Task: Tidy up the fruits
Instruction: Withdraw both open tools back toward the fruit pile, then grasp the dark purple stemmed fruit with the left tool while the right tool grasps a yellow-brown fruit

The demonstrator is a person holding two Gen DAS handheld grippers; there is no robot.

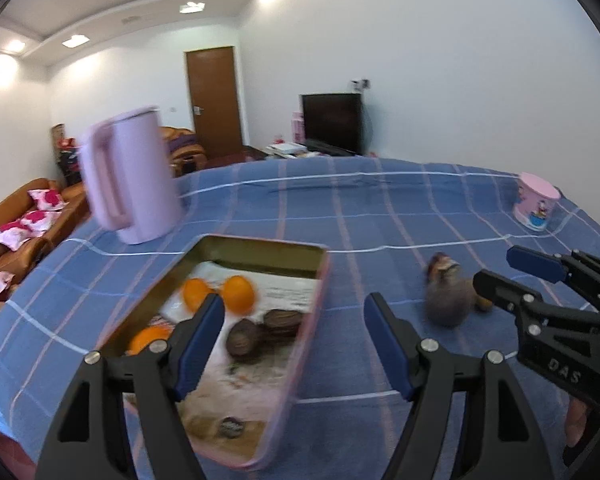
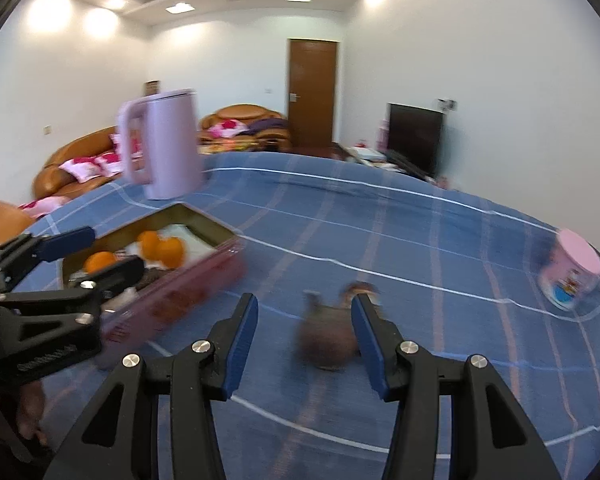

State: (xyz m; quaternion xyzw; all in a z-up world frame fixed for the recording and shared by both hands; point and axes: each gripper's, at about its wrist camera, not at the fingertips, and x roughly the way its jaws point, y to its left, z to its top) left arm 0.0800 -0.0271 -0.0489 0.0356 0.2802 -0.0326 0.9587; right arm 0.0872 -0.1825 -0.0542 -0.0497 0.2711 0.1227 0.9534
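blurry brown fruit sits mid-bench between the right hand-held gripper fingers, jaws released. left hand-held gripper, also released, hovers over the tin holding oranges near the left edge.

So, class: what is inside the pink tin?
The pink tin holds three oranges and two dark brown fruits on paper. The left tool covers part of the floor.
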